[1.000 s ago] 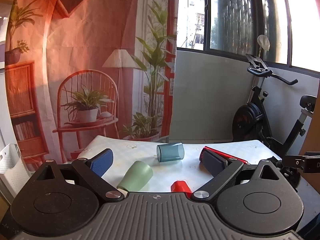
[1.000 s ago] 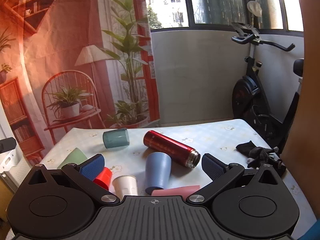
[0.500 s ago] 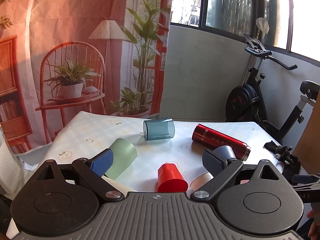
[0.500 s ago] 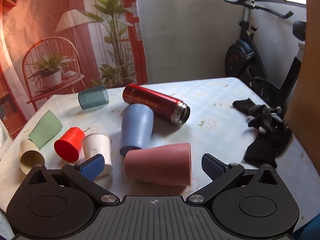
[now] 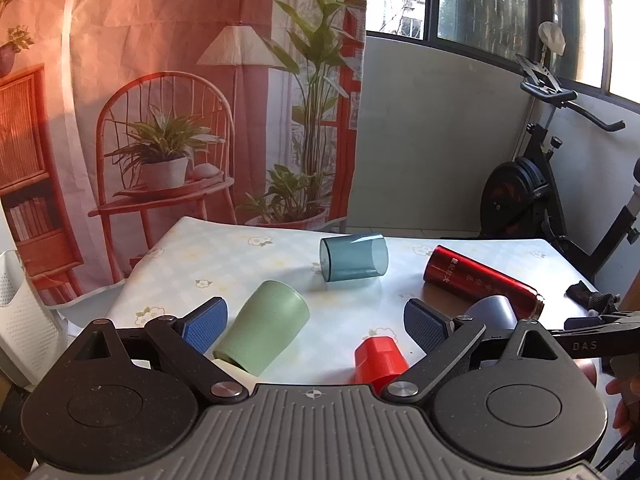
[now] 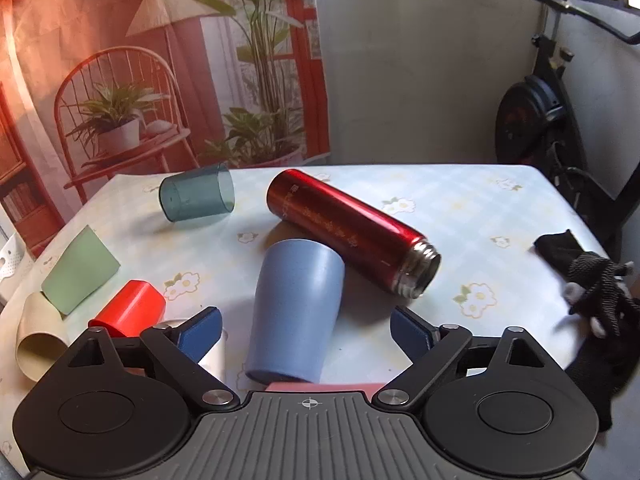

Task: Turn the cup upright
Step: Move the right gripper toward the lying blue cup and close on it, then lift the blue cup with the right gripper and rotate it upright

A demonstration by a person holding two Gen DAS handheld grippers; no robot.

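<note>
Several cups lie on their sides on the table. A blue-grey cup (image 6: 298,312) lies between my right gripper's (image 6: 306,330) open fingers, its mouth toward me. A pink cup (image 6: 324,387) shows as a sliver under the gripper body. My left gripper (image 5: 316,322) is open and empty above a green cup (image 5: 266,326) and a red cup (image 5: 380,360). A teal see-through cup (image 5: 354,257) lies farther back. The green cup (image 6: 80,270), red cup (image 6: 130,310), teal cup (image 6: 196,198), a cream cup (image 6: 38,338) and a white cup (image 6: 214,354) also show in the right wrist view.
A red metal flask (image 6: 352,230) lies on its side, open end toward the right, touching the blue-grey cup; it also shows in the left wrist view (image 5: 482,280). Black gloves (image 6: 592,280) lie at the table's (image 6: 460,208) right edge. An exercise bike (image 5: 536,200) stands behind.
My right gripper has moved forward and down, so the blue-grey cup now sits between its fingers and the pink cup has slid under the body. My left gripper has drawn nearer the green and red cups.
</note>
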